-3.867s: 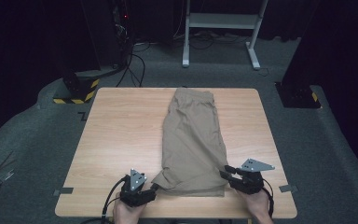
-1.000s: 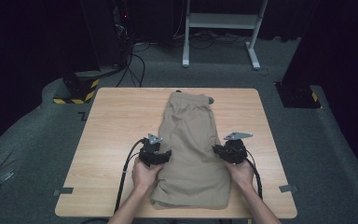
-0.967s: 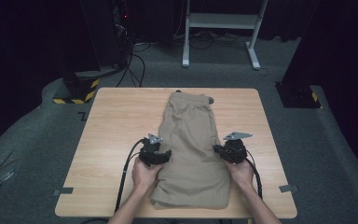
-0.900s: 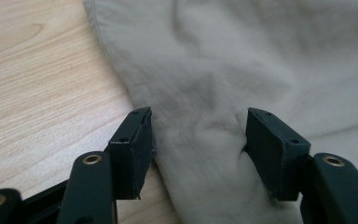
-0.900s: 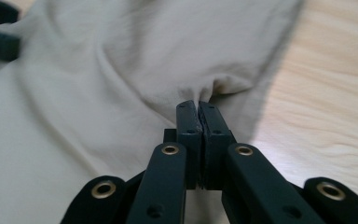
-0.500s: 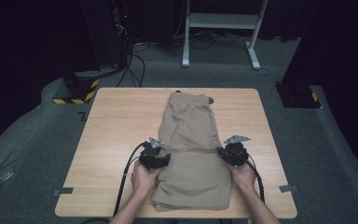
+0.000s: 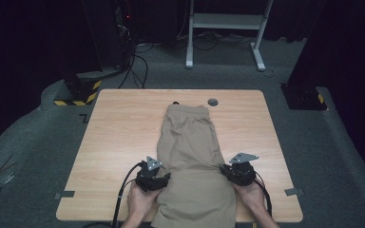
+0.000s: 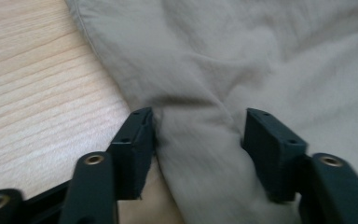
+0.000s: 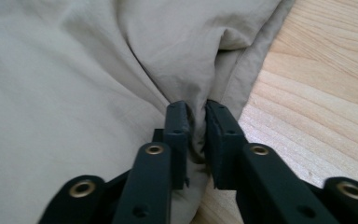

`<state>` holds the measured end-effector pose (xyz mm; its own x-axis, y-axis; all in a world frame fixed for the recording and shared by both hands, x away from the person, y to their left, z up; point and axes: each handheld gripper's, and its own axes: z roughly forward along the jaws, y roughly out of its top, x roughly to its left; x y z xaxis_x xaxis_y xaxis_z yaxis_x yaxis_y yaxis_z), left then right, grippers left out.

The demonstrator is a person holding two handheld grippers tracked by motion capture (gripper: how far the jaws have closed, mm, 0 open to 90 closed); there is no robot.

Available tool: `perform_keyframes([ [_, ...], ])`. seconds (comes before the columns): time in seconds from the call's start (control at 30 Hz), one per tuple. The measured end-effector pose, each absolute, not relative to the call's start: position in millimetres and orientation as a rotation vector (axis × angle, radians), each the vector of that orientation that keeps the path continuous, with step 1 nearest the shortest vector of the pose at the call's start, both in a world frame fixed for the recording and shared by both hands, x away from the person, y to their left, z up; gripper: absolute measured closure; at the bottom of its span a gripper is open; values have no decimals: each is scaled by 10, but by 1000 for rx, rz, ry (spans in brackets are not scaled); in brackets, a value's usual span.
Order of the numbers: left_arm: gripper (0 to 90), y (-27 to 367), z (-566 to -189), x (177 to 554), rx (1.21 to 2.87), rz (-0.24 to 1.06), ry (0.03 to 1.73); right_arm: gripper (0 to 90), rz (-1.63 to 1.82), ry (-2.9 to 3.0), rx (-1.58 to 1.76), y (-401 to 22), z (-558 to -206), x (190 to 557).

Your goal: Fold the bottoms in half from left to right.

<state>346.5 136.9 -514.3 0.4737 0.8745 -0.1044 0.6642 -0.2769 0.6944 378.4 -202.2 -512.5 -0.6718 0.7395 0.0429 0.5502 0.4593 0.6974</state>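
**Khaki shorts mid-fold, both side edges in the jaws**

Khaki shorts (image 7: 192,166) lie lengthwise down the middle of the wooden table (image 7: 119,137), waistband toward the far edge and the leg hems hanging just over the near edge. The work in hand looks like a fold across the garment, and this moment reads as the tail of one fold or the setting-up of the next.

The left gripper (image 7: 158,176) sits at the shorts' left side edge, near the table's near edge. In the left gripper view its jaws stand wide, with a ridge of cloth (image 8: 200,140) bunched between them; the pads touch the fabric at its sides, but I judge this a loose straddle and not a firm pinch. The right gripper (image 7: 233,172) is at the right side edge. Its jaws (image 9: 195,135) are nearly together on a thin pleat of fabric; they have just been opening a little, yet the pads seem to press the cloth between them.

Next, both grippers need a sure hold on matching points of the two side edges, then an even lift so the cloth does not skew.

Bare wood runs wide on either side of the shorts and toward both far corners. A small round grommet (image 7: 213,102) sits just beyond the waistband.
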Motion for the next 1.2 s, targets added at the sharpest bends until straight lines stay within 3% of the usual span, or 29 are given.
perform_keyframes([
  [0.27,384,1367,-5053,3867,1976,458,1278,608,1205,2354,1200,-2057,-4901,4000],
  [0.53,375,1369,-5141,4023,2009,513,1316,592,1115,2340,1318,-1811,-4979,4448],
  [0.67,366,1368,-5191,4034,2018,508,1326,640,1064,2344,1365,-1768,-5067,4581],
  [0.7,367,1377,-5216,4017,2001,535,1312,750,1037,2358,1365,-1764,-5106,4627],
  [0.73,367,1377,-5216,4017,2001,535,1312,750,1037,2358,1365,-1764,-5106,4627],
  [0.77,367,1374,-5230,4001,2001,555,1298,889,1041,2365,1332,-1777,-5097,4636],
  [1.0,370,1405,-5258,3981,1977,567,1279,900,1018,2272,1293,-1912,-4894,4722],
  [1.13,375,1403,-5242,4000,1981,554,1298,855,916,2327,1322,-1916,-4991,4842],
  [1.17,376,1407,-5217,4019,1992,543,1319,730,910,2313,1346,-1905,-5028,4846],
  [1.2,378,1407,-5217,4019,1992,543,1319,701,936,2290,1361,-1913,-5021,4829],
])
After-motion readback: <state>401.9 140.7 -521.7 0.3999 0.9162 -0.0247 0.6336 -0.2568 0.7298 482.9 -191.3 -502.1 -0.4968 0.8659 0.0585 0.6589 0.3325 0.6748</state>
